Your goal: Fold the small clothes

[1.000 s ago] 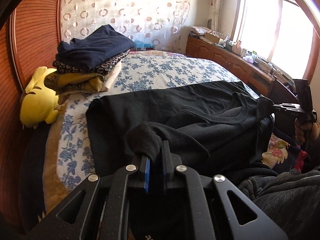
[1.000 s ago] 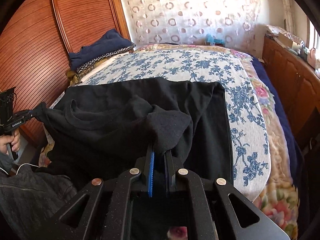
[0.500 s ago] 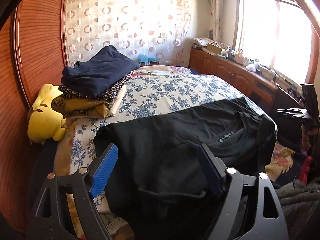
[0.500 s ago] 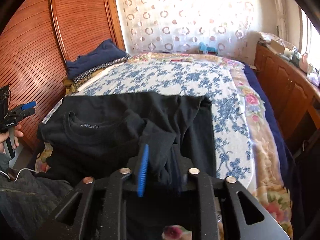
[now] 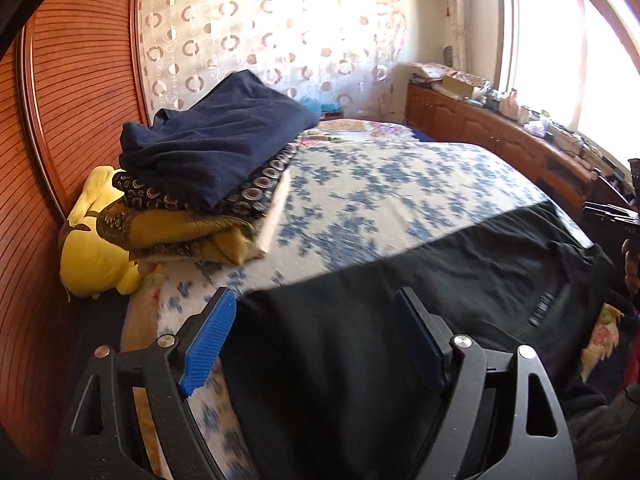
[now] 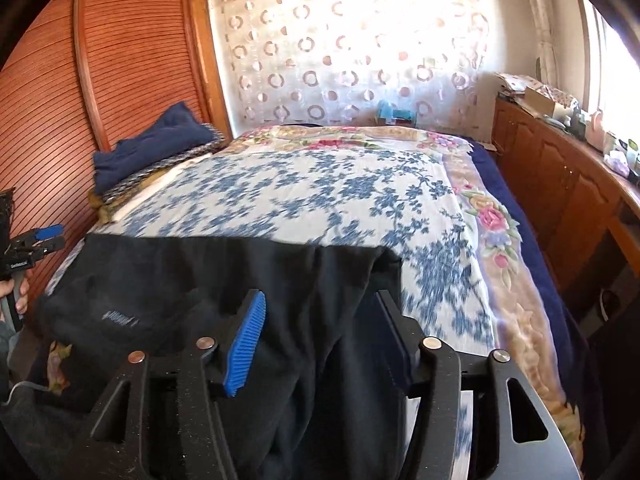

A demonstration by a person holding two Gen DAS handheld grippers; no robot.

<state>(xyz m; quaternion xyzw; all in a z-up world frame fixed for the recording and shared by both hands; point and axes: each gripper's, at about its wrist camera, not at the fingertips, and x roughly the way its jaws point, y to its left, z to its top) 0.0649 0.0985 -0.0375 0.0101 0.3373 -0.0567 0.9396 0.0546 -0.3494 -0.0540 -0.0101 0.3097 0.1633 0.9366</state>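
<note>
A black garment (image 5: 420,300) is spread flat across the near end of the bed (image 5: 380,184), on a white sheet printed with blue flowers (image 6: 320,196). Its neck label is seen towards the right edge in the left wrist view and towards the left in the right wrist view, so the collar end lies at the near edge of the bed.

The left gripper (image 5: 316,332) is held wide apart over the garment's left part. The black cloth is seen between the two blue pads (image 5: 210,344), but neither pad presses on it and nothing is gripped. In the right wrist view this gripper is also seen at the far left, carried in a hand (image 6: 16,292).

The jaws of the right gripper (image 6: 320,336) are opening. A fold of the black cloth runs between them, and the pads are not closed on it; the cloth hangs loose in the gap.

A stack of folded clothes (image 5: 208,176) is set at the far left of the bed, a dark blue piece on top, patterned and mustard pieces beneath. A yellow soft toy (image 5: 92,252) is wedged just beside the stack against the wooden headboard (image 5: 80,100). A wooden cabinet (image 6: 560,184) runs along the right side of the room under the window, and a curtain with ring patterns (image 6: 340,52) is hung at the far wall.
</note>
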